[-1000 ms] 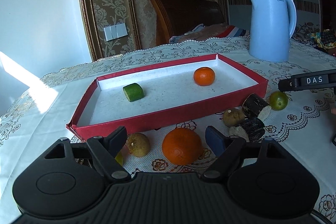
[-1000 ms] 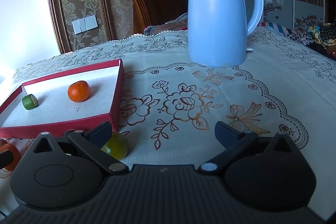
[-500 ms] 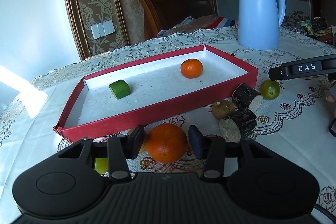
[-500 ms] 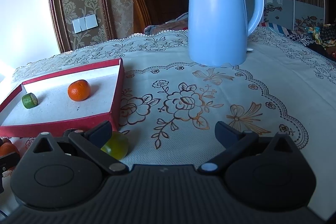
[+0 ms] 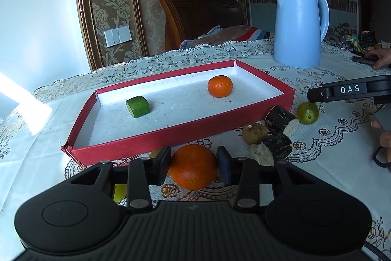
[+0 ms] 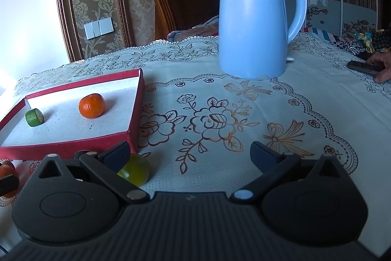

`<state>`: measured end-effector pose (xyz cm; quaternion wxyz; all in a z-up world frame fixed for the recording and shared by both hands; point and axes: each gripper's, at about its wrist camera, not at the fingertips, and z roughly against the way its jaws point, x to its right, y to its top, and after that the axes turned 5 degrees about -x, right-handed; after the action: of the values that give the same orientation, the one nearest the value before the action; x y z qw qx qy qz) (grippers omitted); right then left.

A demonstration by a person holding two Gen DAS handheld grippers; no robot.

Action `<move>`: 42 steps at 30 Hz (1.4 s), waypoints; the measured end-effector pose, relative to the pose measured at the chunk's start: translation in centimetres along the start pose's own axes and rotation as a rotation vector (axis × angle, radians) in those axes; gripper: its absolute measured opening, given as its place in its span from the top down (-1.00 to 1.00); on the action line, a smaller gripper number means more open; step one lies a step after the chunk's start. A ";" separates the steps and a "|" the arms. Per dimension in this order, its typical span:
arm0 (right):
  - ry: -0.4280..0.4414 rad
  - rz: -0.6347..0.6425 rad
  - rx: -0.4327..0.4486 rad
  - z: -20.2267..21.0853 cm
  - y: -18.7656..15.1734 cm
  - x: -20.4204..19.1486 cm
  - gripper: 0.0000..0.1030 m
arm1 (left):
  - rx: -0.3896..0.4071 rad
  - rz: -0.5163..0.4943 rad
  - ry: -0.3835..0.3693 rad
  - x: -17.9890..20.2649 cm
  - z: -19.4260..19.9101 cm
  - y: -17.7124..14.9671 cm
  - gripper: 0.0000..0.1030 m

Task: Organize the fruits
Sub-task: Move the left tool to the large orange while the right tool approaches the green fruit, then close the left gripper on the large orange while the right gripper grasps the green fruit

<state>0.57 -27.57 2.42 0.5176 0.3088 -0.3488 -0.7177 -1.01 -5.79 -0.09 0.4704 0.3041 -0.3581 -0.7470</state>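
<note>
Left tool closing on an orange at the near desk edge

The left tool (image 5: 193, 164) is closing, its pads against the orange (image 5: 193, 166), just before the red tray (image 5: 171, 136). The right tool (image 6: 190, 155) is spread and empty. The round peel may slip and roll off the lace cloth (image 6: 244, 119). A blue kettle (image 6: 254, 18) stands behind; the walls have patterned paper.

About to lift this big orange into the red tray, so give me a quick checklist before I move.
1. Large orange between the left gripper pads, jaws closing: ok.
2. Grip firm enough: cannot tell.
3. Free space in the red tray between the green piece and the small orange: ok.
4. Right gripper open, clear of the path: ok.
5. Brown fruit beside the grasp, untouched: ok.
</note>
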 end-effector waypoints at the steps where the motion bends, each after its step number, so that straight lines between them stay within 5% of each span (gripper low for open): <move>1: 0.006 0.007 0.002 0.2 -0.1 0.1 -1.00 | 0.001 0.009 0.002 -0.1 0.0 0.0 0.21; 11: 0.078 0.045 -0.012 2.3 -1.5 1.9 -1.00 | 0.015 0.028 -0.015 -0.5 0.4 0.0 0.21; 26: 0.087 0.191 -0.074 -0.3 0.0 -2.0 -0.97 | 0.006 0.037 -0.010 -0.7 0.3 0.0 0.21; 42: 0.094 0.265 -0.117 -1.8 -0.1 -3.6 -0.29 | -0.005 0.041 -0.011 -0.7 0.2 0.0 0.21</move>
<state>2.89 -24.42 1.59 0.6406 0.2628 -0.3195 -0.6468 -0.88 -5.08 0.11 0.4844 0.2912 -0.3651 -0.7397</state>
